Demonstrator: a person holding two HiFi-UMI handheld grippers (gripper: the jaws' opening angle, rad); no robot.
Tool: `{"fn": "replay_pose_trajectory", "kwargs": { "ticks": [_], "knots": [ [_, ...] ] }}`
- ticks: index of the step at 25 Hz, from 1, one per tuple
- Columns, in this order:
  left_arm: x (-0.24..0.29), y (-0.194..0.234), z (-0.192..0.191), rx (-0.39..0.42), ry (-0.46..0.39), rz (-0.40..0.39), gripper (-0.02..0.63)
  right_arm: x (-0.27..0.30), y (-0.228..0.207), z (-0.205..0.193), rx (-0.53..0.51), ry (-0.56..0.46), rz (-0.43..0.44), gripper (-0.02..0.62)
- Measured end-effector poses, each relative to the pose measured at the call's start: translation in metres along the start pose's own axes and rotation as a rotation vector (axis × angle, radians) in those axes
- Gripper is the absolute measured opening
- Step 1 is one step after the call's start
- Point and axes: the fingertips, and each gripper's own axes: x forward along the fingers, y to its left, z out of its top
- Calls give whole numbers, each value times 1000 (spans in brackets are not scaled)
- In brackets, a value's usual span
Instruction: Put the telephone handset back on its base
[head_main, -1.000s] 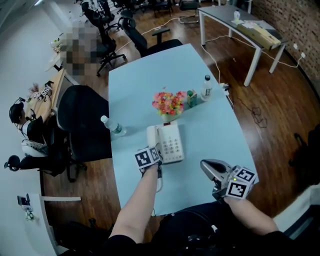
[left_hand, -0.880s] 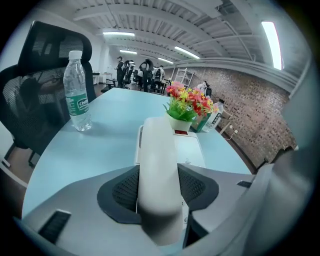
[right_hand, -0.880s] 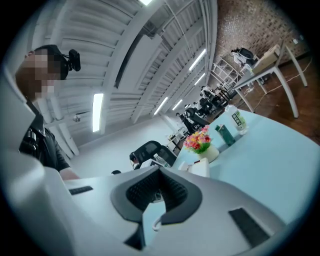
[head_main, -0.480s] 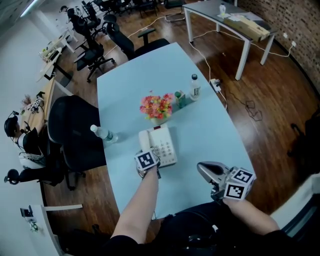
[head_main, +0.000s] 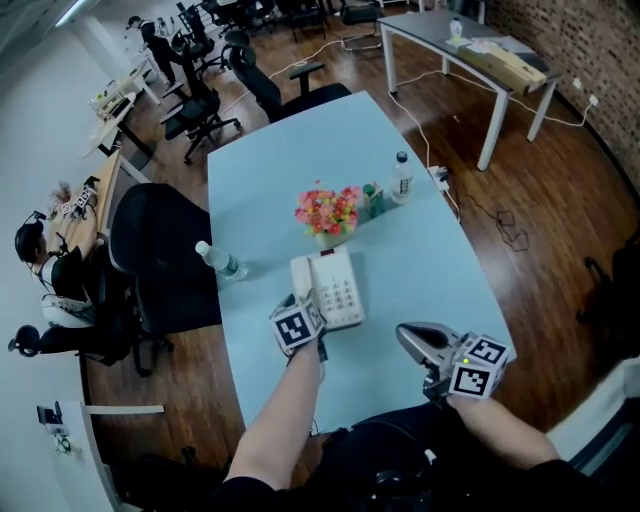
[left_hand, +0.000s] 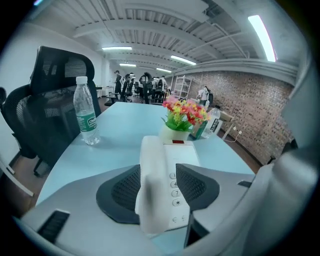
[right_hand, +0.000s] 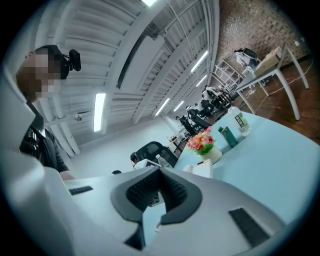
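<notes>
- Office bench (head_main: 430, 250): handset (left_hand: 150, 165) lies on the telephone base (head_main: 345, 290)'s left side, left claw (left_hand: 159, 182) spread astride it.
- Right claw (right_hand: 159, 187) pressed together, empty — right of the base.
- Risk — a crooked withdrawal could drag the handset off.

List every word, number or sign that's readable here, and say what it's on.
"7": a key on the telephone keypad, seen in the left gripper view.
"*": the key just below it.
The other keys: too blurred or hidden to read.
Green label on the water bottle: print too blurred to read.
Green carton and the clear bottle beside it: print too small to read.
</notes>
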Motion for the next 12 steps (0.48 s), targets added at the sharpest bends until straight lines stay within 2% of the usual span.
{"fn": "replay_pose_trajectory", "kwargs": {
  "ticks": [3,5,6,8,10,12],
  "knots": [
    [-36,-4,10,-63,-66,-89,221,7,14,-2,-7,-6,21,15],
    [-64,-7,13,-117,-115,-200,221,12,26,-6,-28,-6,38,15],
    [-80,-11,13,-145,-136,-283,219,15,32,-7,-39,-7,44,15],
    [-120,-23,13,-205,-173,-476,145,19,40,-9,-27,-19,47,15],
    [-167,-30,16,-252,-210,-633,19,20,45,-9,17,-43,41,15],
    [-208,-26,12,-276,-244,-727,0,21,47,-10,57,-59,29,15]
  ]
}}
